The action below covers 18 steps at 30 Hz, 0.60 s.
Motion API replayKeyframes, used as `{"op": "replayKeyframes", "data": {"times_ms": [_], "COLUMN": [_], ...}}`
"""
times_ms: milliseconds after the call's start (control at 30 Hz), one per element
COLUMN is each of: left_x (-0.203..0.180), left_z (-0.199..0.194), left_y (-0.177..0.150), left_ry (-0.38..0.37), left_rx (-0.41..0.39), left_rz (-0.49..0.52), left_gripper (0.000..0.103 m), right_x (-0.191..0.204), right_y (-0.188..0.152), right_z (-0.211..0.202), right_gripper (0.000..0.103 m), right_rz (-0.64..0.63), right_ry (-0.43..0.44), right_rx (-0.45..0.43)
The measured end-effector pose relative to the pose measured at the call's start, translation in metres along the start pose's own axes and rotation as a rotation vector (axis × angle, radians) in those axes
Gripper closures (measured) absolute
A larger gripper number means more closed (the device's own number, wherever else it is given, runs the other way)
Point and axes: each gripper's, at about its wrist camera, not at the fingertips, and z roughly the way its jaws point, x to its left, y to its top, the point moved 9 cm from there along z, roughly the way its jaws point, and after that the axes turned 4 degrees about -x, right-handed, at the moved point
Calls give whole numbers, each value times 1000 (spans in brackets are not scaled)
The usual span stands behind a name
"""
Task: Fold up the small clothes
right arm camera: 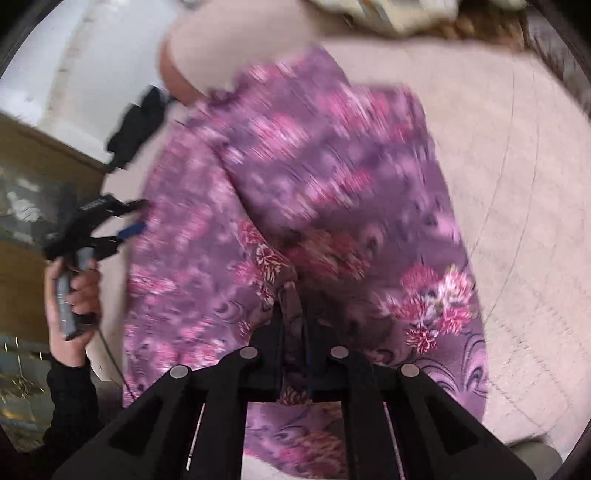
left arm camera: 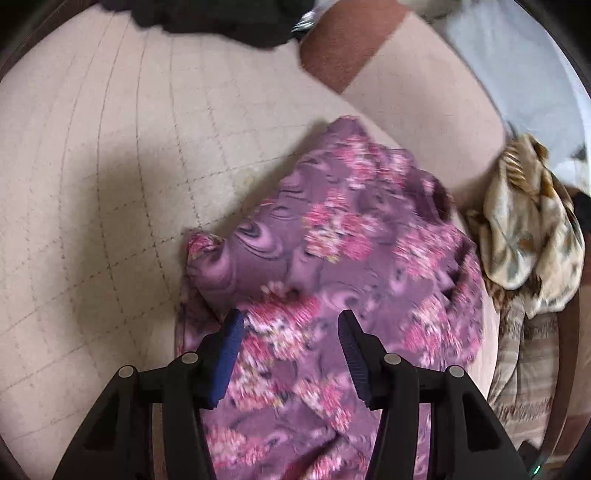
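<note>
Now, view by view:

Left wrist view, garment: the purple floral garment (left arm camera: 332, 258) lies crumpled on a pale quilted surface (left arm camera: 110, 166), probably a bed or mattress; I cannot tell which. It runs from the middle of the picture to the near edge, with a bunched corner at its left.

Left wrist view, tool: the left tool (left arm camera: 291, 325) hangs over the near part of the cloth with its blue-padded fingers (left arm camera: 229, 350) spread. Fabric shows between them, but the pads do not press on it.

Left wrist view, surroundings: a beige patterned cloth (left arm camera: 528, 229) is heaped at the right, and a dark garment (left arm camera: 221, 18) lies at the far edge.

Right wrist view, garment: the same purple cloth (right arm camera: 295, 184) fills the middle, blurred, spreading far and left from the near edge.

Right wrist view, tool: the right tool (right arm camera: 295, 306) has its fingers pressed together, pinching a ridge of the purple fabric.

Right wrist view, other hand: at the left, a person's hand (right arm camera: 74, 288) holds the left tool (right arm camera: 129, 221), just beside the garment's left edge.

Step in hand: judged as getting hold of the garment to spread or straighten it; no fold is made yet.

Next move calls for: the left tool to close on an edge or corner, so both grips can lift and pull the cloth flat without bunching.
</note>
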Motion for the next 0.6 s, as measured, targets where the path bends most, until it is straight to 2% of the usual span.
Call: {"op": "replayKeyframes", "data": {"times_ms": [67,133,167,200,267,300,333,433,467,533,600], "left_x": [-9,-15,-16,-14,-3,9,18,54,62,74,71], "left_z": [-19,-39,-50,-67,-90,-103,-110,-119,-119,-116,-112], "left_y": [-12,-27,-36,-52,-80,-102,-116,-163,-175,-196,-208], "left_ry": [6,-11,-23,-39,-45,-44,-42,-11,9,53,75], "left_rx": [-19,-31,-41,-67,-120,-151,-161,-159,-153,-124,-104], "left_rz": [56,90,103,108,94,80,66,-4,-20,-46,-28], "left_gripper": [42,37,33,27,19,17,17,17,17,17,18], "right_x": [-15,-48,-56,-52,-46,-43,-42,-53,-59,-72,-82], "right_y": [-2,-7,-11,-13,-16,-17,-21,-37,-42,-46,-48], "right_z": [14,31,30,20,-10,-26,-43,-76,-83,-96,-101], "right_gripper": [89,69,70,68,49,30,20,19,19,19,19], "right_rz": [40,104,128,117,66,33,4,-27,-2,71,112], "right_ry": [-28,-132,-143,-99,-80,-74,-77,-93,-90,-17,-22], "right_rx": [35,72,70,38,-69,-131,-190,-264,-273,-278,-294]}}
